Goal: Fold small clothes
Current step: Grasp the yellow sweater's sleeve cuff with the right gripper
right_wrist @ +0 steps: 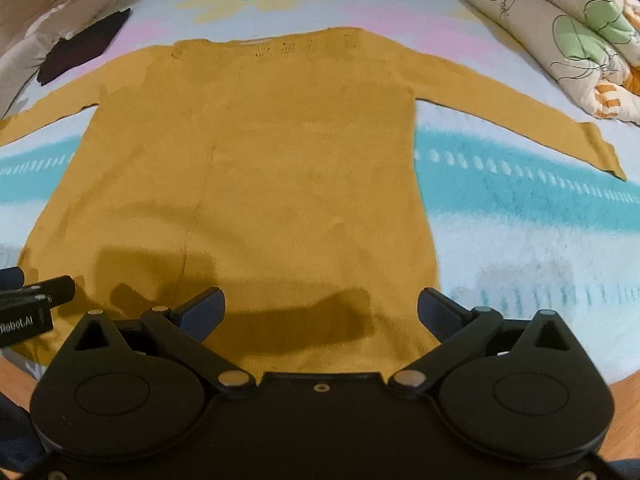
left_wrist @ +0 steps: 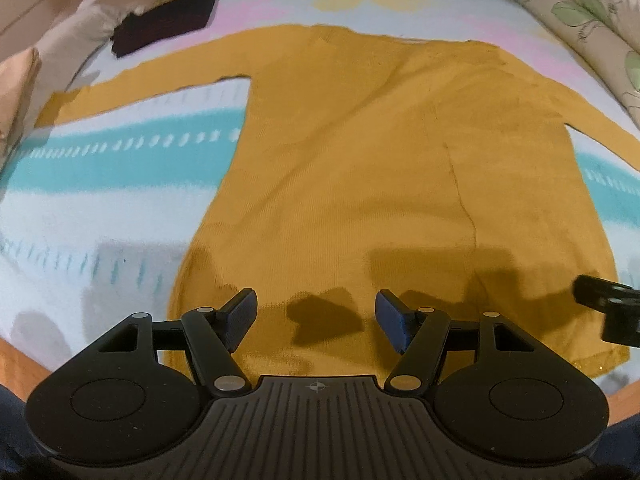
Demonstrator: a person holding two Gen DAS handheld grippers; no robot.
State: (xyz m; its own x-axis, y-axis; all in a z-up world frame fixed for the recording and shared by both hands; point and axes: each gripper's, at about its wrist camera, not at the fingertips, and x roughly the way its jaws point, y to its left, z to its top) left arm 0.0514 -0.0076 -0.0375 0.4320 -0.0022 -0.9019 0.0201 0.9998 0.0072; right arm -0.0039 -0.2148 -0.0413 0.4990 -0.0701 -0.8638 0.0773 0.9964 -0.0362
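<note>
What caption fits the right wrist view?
Open right tongs above the hem of a mustard sweater spread flat on a striped blanket.

Mustard long-sleeved sweater [left_wrist: 360,152] flat, sleeves spread, on bed.

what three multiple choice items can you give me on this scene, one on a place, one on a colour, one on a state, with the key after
1. Where is the dark folded cloth?
A. on the sweater's chest
B. beyond the sweater's left-of-picture sleeve, at the far corner
C. between the left tongs

2. What colour is the sweater?
A. mustard yellow
B. navy
C. white

3. How does the sweater lie?
A. folded in half
B. bunched in a heap
C. spread flat, both sleeves out

Key: 1 B, it lies on the blanket past the sleeve. 2 A, mustard in both views. 3 C, body flat with sleeves stretched to each side, and the left tongs and right tongs stand open over its hem.
</note>
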